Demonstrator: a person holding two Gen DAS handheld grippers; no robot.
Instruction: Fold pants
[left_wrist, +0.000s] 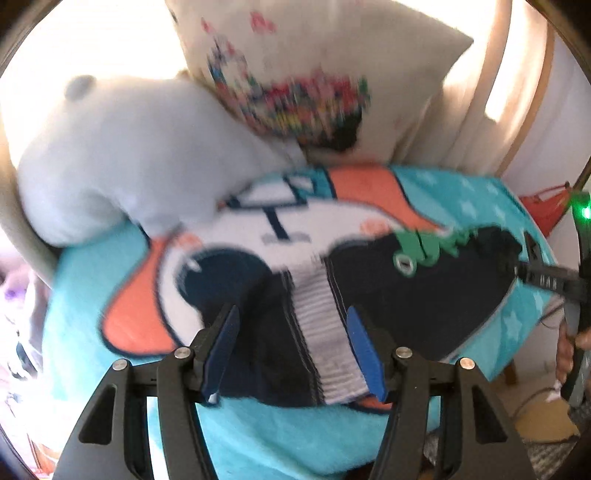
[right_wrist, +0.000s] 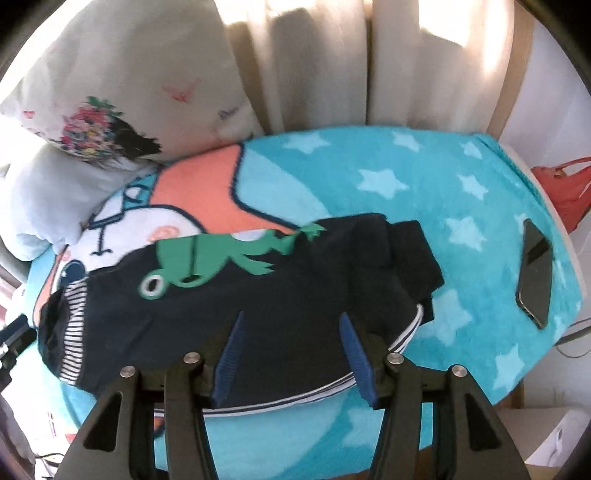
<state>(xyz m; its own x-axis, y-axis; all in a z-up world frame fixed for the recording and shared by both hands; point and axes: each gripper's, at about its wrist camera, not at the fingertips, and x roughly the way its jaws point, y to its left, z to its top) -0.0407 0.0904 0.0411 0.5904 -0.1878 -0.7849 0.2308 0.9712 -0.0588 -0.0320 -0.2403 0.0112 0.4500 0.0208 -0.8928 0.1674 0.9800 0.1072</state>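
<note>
Both tongs open above the navy pants on the star blanket.

We hold the left tongs (left_wrist: 291, 347) over the near-left end of the navy pants (right_wrist: 288, 295), where the striped waistband (left_wrist: 325, 332) shows; the blue pads stand apart with cloth under them, not pinched. Our right tongs (right_wrist: 291, 347) hover likewise spread over the near edge further right, gripping nothing. The pants lie flattened lengthwise across the turquoise star blanket (right_wrist: 424, 192), the green frog print (right_wrist: 207, 262) facing up, the leg ends doubled back at the far right. We judge the garment laid flat like this so the next fold can be taken cleanly. A phone (right_wrist: 535, 273) rests well to the right, pillows (right_wrist: 122, 74) at the far left.
</note>
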